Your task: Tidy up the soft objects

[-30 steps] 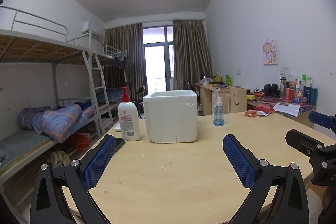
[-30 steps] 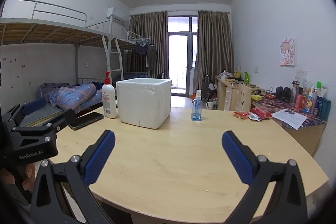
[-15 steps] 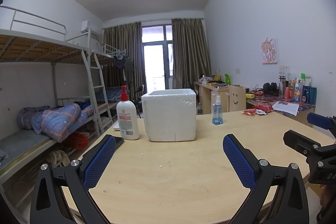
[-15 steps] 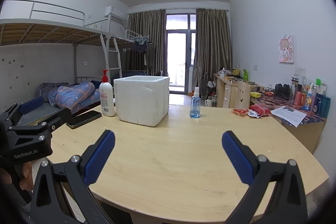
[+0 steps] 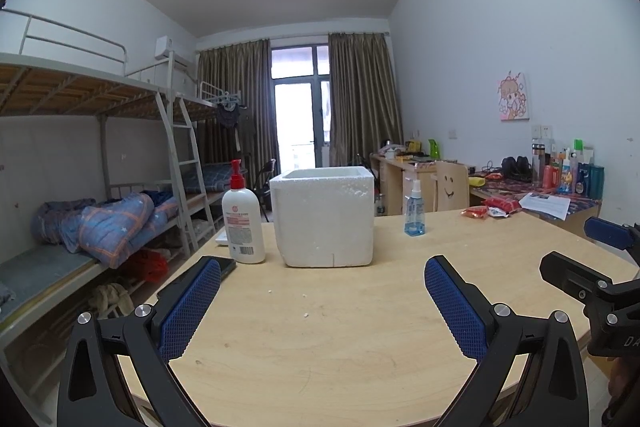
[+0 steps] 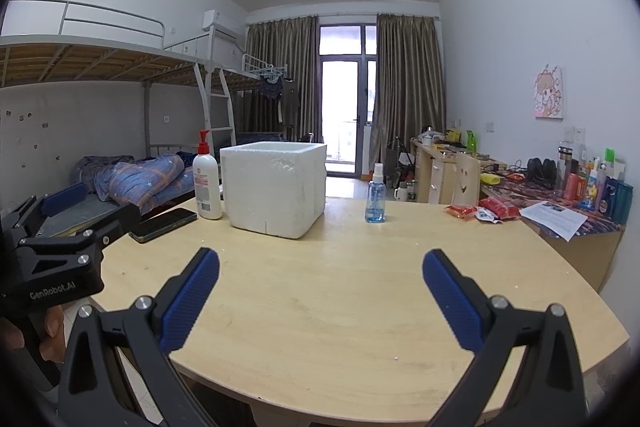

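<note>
A white foam box (image 5: 326,217) (image 6: 274,189) stands open-topped on the round wooden table (image 5: 340,339) (image 6: 344,291), toward its far side. My left gripper (image 5: 320,277) hovers over the near edge of the table, open, with nothing between its blue pads. My right gripper (image 6: 320,275) is also open and empty, held beside it; its fingers (image 5: 608,233) show at the right edge of the left wrist view. Red and white soft packets (image 5: 492,207) (image 6: 480,209) lie at the far right of the table.
A pump bottle (image 5: 242,221) (image 6: 207,185) stands left of the box, a dark phone (image 6: 164,224) in front of it. A blue spray bottle (image 5: 414,211) (image 6: 375,197) stands right of the box. Bunk beds (image 5: 80,195) line the left wall, cluttered desks (image 6: 560,195) the right.
Both grippers have dipped or drawn back slightly, so the table and box sit a little higher and farther in view. Both stay open and empty.
</note>
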Available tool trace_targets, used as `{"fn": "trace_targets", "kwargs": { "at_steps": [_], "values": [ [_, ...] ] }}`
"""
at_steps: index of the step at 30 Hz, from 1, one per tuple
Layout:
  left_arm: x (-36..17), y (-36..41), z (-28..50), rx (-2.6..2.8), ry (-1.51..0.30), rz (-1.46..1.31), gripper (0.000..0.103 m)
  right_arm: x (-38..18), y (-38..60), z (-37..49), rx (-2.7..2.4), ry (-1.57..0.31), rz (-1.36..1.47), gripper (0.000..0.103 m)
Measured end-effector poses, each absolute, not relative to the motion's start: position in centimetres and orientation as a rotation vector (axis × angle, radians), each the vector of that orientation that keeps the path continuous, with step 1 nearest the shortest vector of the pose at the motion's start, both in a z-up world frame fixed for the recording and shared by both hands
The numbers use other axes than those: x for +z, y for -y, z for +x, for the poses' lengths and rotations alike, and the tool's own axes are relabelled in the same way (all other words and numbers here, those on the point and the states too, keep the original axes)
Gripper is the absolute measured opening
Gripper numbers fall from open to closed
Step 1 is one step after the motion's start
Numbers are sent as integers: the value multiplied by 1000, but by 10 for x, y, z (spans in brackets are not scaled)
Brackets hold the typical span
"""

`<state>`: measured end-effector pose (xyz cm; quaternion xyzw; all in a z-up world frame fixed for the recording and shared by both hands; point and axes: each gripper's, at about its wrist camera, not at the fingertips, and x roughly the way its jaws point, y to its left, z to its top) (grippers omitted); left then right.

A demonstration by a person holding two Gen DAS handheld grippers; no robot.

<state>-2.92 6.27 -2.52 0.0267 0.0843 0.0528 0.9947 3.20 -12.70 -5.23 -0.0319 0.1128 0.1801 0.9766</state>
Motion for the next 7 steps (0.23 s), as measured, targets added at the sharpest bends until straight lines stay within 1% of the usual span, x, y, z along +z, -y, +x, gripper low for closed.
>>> {"fn": "trace_targets", "kwargs": {
  "at_steps": [7],
  "values": [
    [-26,-63,-27,108,-173,45,102,-53,125,30,379,-229,-62,103]
  ]
}}
